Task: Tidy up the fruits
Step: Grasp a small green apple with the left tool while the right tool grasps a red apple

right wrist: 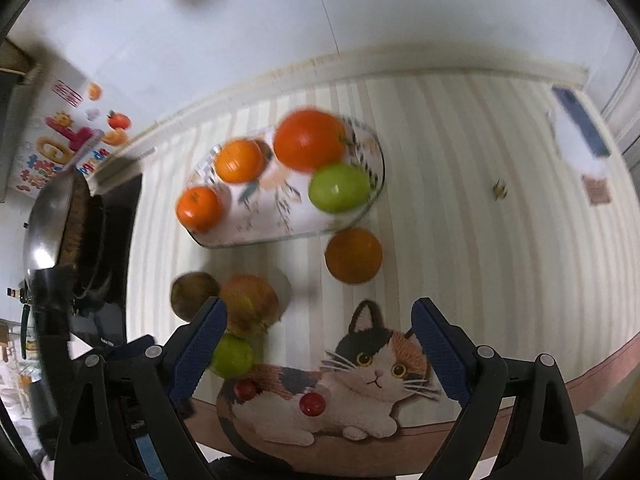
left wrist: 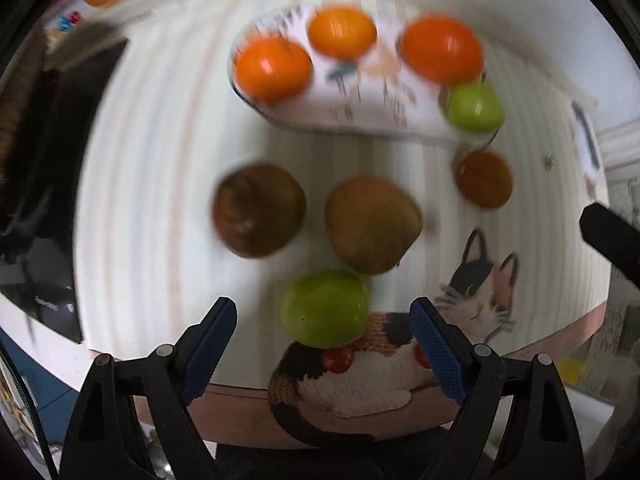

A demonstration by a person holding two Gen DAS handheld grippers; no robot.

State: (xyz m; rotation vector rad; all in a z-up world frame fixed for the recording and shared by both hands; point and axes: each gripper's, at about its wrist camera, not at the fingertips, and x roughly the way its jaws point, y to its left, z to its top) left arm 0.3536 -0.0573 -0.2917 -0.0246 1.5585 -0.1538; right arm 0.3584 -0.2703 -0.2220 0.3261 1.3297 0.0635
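Between the left gripper's point(left wrist: 323, 340) spread jaws, just ahead of the tips, sits a green fruit point(left wrist: 325, 309) on the mat point(left wrist: 160, 200); closing off-centre could roll it into the apple point(left wrist: 372, 224) behind. The right gripper point(right wrist: 320, 340) is spread too, empty, the same fruit beside its left jaw. Other fruits lie on the tray point(right wrist: 280, 220) far ahead.

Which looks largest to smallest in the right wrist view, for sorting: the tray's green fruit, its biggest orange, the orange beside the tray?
1. Biggest orange.
2-3. Green fruit and the orange beside the tray look alike; unranked.
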